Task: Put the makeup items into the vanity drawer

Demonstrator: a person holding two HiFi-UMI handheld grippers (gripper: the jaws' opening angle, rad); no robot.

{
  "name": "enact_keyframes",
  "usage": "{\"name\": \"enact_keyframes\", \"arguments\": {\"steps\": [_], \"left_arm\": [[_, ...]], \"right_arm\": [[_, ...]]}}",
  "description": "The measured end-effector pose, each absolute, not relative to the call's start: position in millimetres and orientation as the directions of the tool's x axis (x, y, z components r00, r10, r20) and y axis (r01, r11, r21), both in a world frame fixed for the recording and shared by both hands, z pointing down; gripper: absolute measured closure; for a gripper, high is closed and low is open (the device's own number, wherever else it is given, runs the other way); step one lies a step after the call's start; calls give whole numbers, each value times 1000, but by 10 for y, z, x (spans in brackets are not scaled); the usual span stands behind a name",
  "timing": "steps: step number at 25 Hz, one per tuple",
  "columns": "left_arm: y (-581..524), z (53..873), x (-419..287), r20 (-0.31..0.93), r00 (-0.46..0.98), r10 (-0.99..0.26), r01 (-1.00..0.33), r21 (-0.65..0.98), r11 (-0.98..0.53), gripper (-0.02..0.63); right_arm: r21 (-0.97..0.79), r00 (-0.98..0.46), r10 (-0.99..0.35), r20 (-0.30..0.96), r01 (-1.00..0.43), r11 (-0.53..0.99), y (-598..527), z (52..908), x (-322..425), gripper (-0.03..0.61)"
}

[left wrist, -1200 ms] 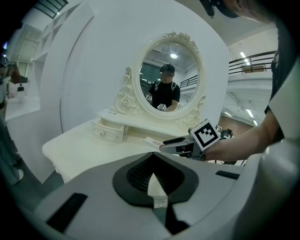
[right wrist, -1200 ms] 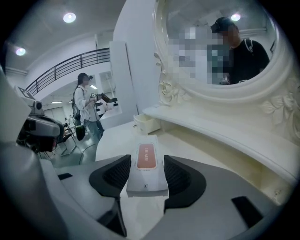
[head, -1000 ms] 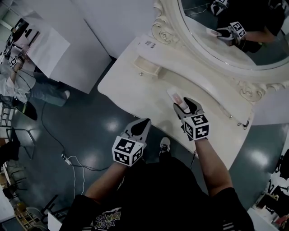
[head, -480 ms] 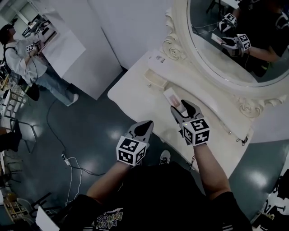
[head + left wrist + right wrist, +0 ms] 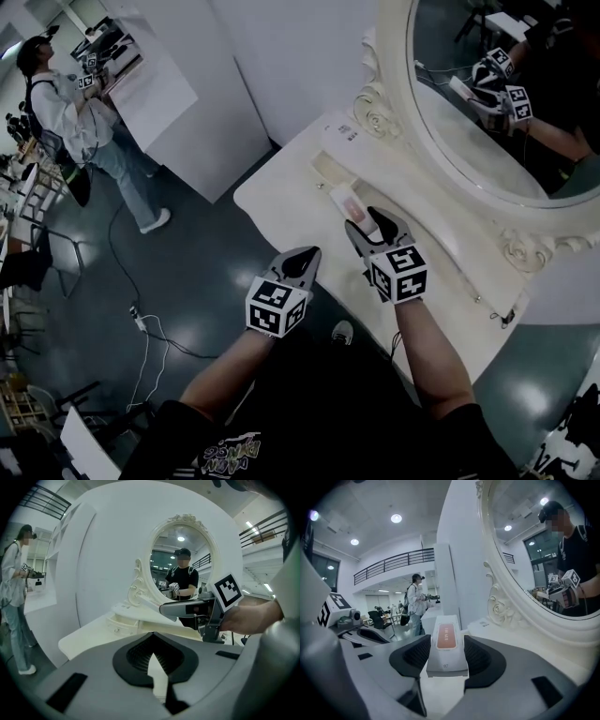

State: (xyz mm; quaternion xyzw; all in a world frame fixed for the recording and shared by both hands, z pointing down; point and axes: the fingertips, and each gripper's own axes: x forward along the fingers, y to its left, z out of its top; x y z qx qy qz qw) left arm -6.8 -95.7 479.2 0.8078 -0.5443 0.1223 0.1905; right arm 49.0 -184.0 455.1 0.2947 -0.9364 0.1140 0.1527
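Observation:
A slim white makeup box with a pink label lies lengthwise between the jaws of my right gripper, which is shut on it. The box hangs above the white vanity top, a short way from the small open drawer under the mirror frame. My left gripper hovers off the vanity's front edge, shut with nothing in it. The left gripper view shows the right gripper up ahead, over the vanity.
A large oval mirror in a carved white frame stands at the back of the vanity and reflects both grippers. A person stands at a white counter at the far left. A cable runs across the dark floor.
The right gripper has carried the box left along the vanity, closer to the drawer. The left gripper has stayed beside it off the front edge.

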Motion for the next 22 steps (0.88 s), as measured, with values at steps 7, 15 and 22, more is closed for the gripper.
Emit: {"name": "enact_keyframes", "arguments": {"steps": [7, 15, 22], "left_arm": [[-1228, 4882, -100, 422, 395, -816, -919, 177, -353, 606], [-1626, 4943, -300, 434, 467, -770, -882, 170, -439, 606], [-1865, 4958, -620, 438, 519, -734, -851, 183, -492, 606]], "right_arm": [[-135, -765, -525, 373, -604, 785, -2004, 4669, 459, 334], [-117, -724, -556, 407, -645, 755, -2351, 4806, 226, 334], [-95, -676, -571, 466, -679, 728, -2682, 4962, -82, 334]]}}
